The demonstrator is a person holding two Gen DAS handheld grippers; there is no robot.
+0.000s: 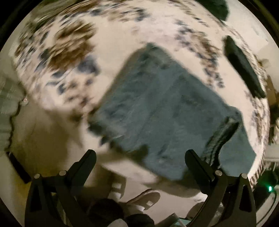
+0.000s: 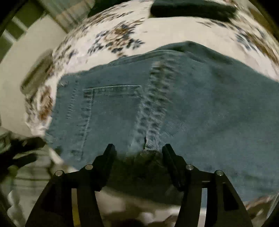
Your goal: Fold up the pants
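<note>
Blue denim pants [image 1: 165, 111] lie flat on a white bedspread with brown and blue flowers [image 1: 122, 43]. In the right wrist view the pants [image 2: 191, 104] fill the middle, with a back pocket [image 2: 111, 111] and a centre seam showing. My left gripper [image 1: 140, 153] is open and empty, held above the near edge of the pants. My right gripper [image 2: 138, 148] is open and empty, just over the near edge of the pants by the seam. Both views are blurred by motion.
A dark green folded cloth [image 1: 244, 68] lies on the bed at the far right; it also shows in the right wrist view [image 2: 191, 8] at the top. The bed's edge and pale floor [image 1: 43, 136] are at left. White slippers [image 1: 143, 199] are below.
</note>
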